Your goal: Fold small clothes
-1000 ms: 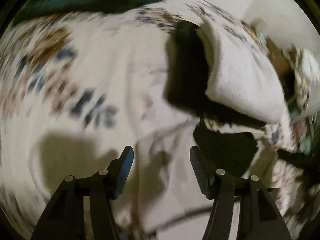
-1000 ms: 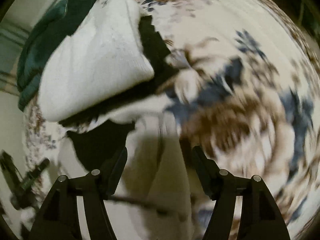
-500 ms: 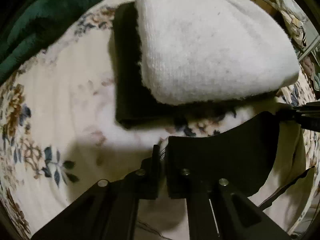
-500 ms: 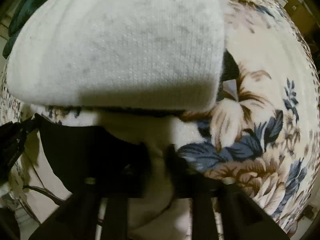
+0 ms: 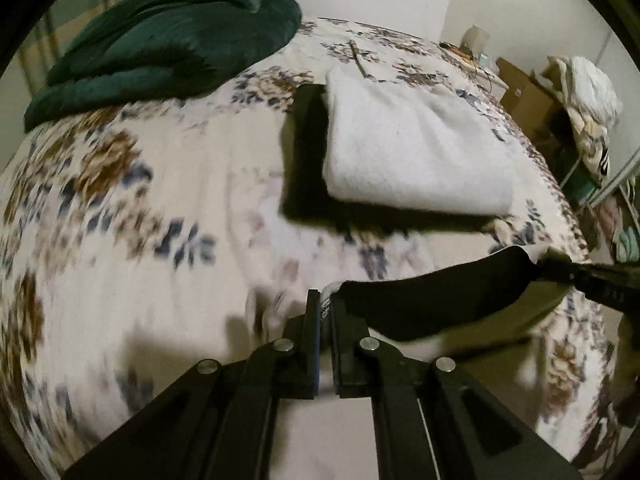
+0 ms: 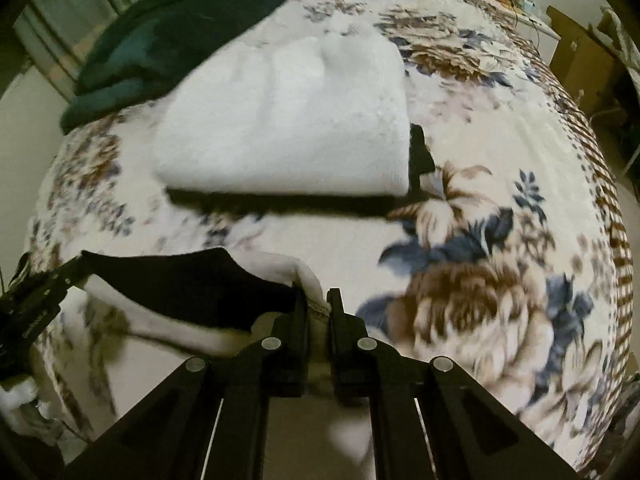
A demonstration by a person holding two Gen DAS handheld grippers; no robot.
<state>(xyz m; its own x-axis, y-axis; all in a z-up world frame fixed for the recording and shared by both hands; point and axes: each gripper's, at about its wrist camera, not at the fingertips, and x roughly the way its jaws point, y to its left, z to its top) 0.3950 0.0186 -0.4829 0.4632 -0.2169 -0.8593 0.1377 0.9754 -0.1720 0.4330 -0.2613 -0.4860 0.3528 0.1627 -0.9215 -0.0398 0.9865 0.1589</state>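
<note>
A cream garment with a black inner panel [image 5: 436, 296] hangs stretched between my two grippers above the floral bedspread [image 5: 140, 208]. My left gripper [image 5: 325, 304] is shut on one top corner of it. My right gripper [image 6: 318, 304] is shut on the other corner [image 6: 312, 284], and the black panel [image 6: 188, 280] sags to its left. Each gripper shows at the edge of the other's view, the right one [image 5: 592, 280] and the left one [image 6: 36, 300]. The garment's lower part hangs below, hidden by the fingers.
A folded white knit [image 5: 408, 148] lies on a folded black garment [image 5: 308, 160] on the bed, just beyond the held piece. A dark green blanket [image 5: 168, 48] is heaped at the far left. Cardboard boxes [image 5: 524, 92] and piled laundry [image 5: 588, 108] stand off the bed's right side.
Both grippers went from open over the garment to shut on its corners. They have since lifted it and pulled back, so the folded stack now looks farther away.
</note>
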